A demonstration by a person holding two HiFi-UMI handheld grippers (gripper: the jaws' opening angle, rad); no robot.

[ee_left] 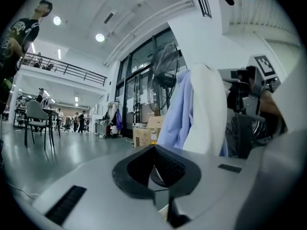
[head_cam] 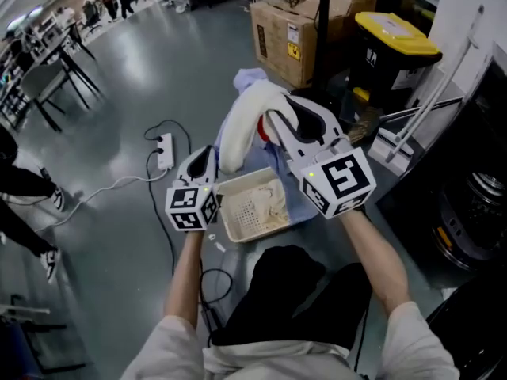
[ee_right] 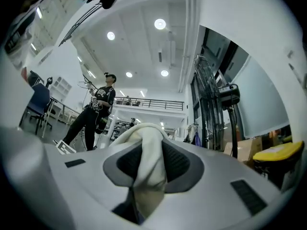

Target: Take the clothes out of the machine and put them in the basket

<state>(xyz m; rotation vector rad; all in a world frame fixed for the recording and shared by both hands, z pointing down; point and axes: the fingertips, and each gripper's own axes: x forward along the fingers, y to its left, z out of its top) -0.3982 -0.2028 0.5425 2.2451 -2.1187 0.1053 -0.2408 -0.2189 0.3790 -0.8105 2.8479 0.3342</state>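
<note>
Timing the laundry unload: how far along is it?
Done: a cream cloth lies in the basket. In hand: the right claw grips a white garment near the basket. Still to do: dropping it; inside the machine isn't visible, so more may remain.

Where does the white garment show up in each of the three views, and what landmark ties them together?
Head view: the white garment hangs at upper centre from the right gripper.
Left gripper view: right of centre, beside a blue cloth.
Right gripper view: low centre, pinched between the jaws.
Shared landmark: the cardboard box.
</note>
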